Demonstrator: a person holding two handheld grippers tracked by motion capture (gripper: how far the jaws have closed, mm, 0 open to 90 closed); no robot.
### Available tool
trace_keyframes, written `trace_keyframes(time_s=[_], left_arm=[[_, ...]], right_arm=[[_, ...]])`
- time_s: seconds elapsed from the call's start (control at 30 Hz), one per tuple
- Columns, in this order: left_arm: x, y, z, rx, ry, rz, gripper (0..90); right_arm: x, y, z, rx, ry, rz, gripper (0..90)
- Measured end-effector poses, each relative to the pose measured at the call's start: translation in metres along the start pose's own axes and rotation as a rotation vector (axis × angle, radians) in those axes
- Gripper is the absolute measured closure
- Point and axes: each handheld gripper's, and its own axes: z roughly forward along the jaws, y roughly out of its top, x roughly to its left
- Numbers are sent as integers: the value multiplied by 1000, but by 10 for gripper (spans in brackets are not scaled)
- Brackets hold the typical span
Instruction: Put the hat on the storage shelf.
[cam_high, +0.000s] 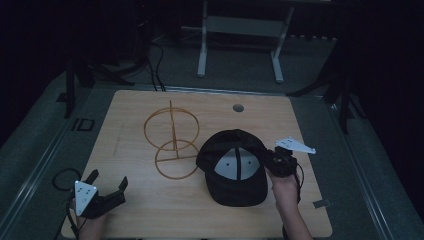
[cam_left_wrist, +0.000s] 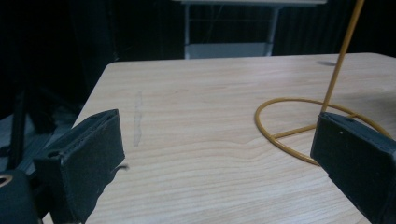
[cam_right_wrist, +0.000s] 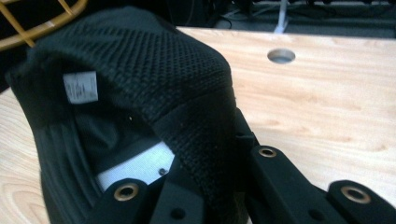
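A: From the high view, where is the cap (cam_high: 235, 170)?
B: On the table (cam_high: 150, 210), right of centre, upside down, its pale lining facing up. The right gripper (cam_high: 270, 161) is at its right edge, with the hand (cam_high: 286, 192) behind it. The wire stand (cam_high: 172, 140) is just left of the cap.
A: And the left gripper (cam_high: 107, 187)?
B: Near the table's front left corner, jaws spread wide with nothing between them, well apart from the cap.
A: What does the left gripper view add?
B: Its two black pads (cam_left_wrist: 88, 158) stand far apart over bare wood. The stand's base ring (cam_left_wrist: 299, 130) and upright rod lie ahead to the right, not touched.
A: And the right gripper view?
B: The jaws are clamped on the cap's mesh rim (cam_right_wrist: 201, 135), fabric pinched between them. A white label (cam_right_wrist: 80, 87) shows inside the cap. Beyond lies the table with a round hole (cam_right_wrist: 281, 56), and a bit of the stand (cam_right_wrist: 42, 21) is at the top left.
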Motion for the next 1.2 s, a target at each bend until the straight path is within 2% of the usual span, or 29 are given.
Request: trace_keyframes(time_s=[0.1, 0.23, 0.3, 0.4, 0.43, 0.57, 0.7, 0.87, 1.07, 1.17, 1.2], left_arm=[[-3, 2, -1, 10, -15, -18, 30], [-6, 5, 0, 57, -79, -65, 31], [-11, 7, 0, 80, -79, -57, 31], [-23, 11, -2, 62, -86, -28, 31], [-23, 11, -2, 62, -86, -28, 31], [-36, 13, 1, 88, -197, -63, 31], [-55, 18, 4, 111, -281, -32, 31], [-80, 27, 5, 109, -398, -9, 33], [-104, 41, 10, 106, -497, 10, 48], [-117, 50, 14, 122, -536, -15, 48], [-123, 52, 14, 124, -550, -10, 54]], right_arm=[[0, 3, -3, -11, 12, 5, 885], [-1, 8, -7, -36, 28, 22, 885], [0, 10, -10, -49, 35, 20, 885], [3, 17, -17, -75, 50, 18, 886], [3, 17, -17, -75, 50, 18, 886], [6, 25, -25, -105, 61, 12, 886], [10, 34, -34, -135, 63, -4, 886], [13, 43, -45, -169, 84, -8, 886], [19, 46, -51, -186, 91, -28, 885], [21, 46, -51, -187, 97, -26, 885], [21, 46, -52, -187, 105, -22, 885]])
